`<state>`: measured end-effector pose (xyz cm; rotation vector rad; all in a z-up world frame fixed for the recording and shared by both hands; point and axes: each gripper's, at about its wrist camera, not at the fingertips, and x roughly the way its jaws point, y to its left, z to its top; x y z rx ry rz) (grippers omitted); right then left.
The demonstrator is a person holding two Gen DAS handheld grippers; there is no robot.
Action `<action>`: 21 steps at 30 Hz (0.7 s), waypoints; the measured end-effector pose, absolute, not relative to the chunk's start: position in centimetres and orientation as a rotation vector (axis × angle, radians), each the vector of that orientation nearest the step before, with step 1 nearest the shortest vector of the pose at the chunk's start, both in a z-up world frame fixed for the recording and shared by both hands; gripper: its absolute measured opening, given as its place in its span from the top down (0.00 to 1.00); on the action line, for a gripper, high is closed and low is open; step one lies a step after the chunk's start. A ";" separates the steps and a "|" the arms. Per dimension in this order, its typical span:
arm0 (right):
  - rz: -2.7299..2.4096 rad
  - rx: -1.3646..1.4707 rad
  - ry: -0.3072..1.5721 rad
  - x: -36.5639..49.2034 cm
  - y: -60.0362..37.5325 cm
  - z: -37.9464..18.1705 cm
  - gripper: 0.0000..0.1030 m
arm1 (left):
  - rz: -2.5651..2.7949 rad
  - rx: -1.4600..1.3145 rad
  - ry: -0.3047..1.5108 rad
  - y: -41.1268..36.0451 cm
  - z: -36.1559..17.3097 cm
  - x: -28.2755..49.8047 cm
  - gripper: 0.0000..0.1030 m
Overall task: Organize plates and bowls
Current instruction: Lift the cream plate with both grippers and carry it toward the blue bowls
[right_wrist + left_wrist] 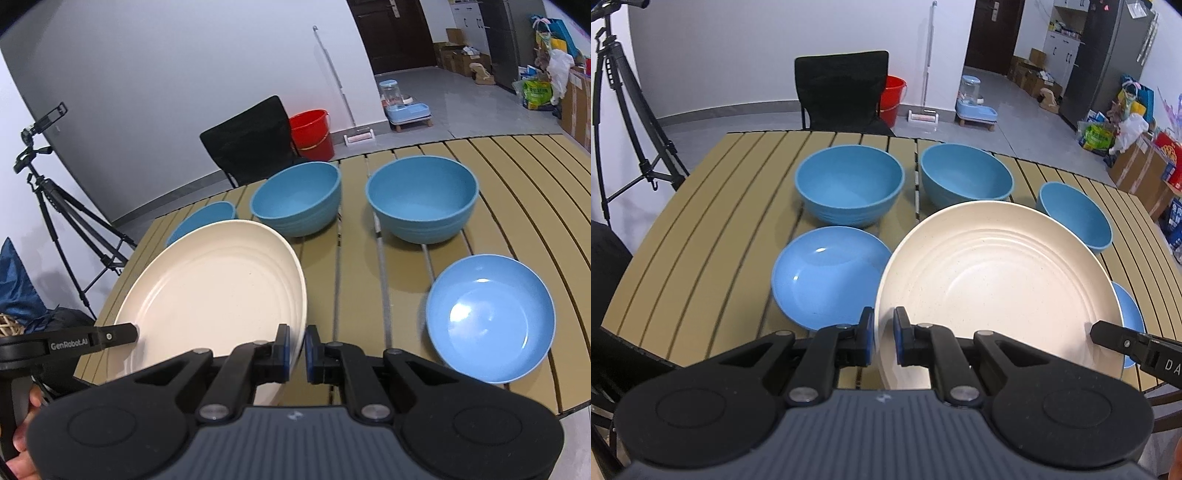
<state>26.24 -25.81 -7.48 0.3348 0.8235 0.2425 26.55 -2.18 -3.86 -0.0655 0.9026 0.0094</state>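
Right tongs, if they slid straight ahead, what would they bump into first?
The right tongs are clamped on the cream plate rim. Straight ahead looks like bare table slats, then probably the gap between two deep blue bowls, though depth is unclear.

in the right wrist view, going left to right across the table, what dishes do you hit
cream plate held in both grippers → left deep blue bowl → right deep blue bowl → shallow blue plate
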 end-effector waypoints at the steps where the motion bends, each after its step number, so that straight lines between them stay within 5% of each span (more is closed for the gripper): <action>1: 0.239 0.337 0.825 26.3 -26.1 -7.7 0.92 | 0.006 -0.062 0.906 -2.4 -4.1 26.7 0.89; 21: 0.197 0.324 0.857 27.9 -28.2 -12.0 0.92 | -0.024 -0.002 0.973 -5.3 -8.6 29.1 0.89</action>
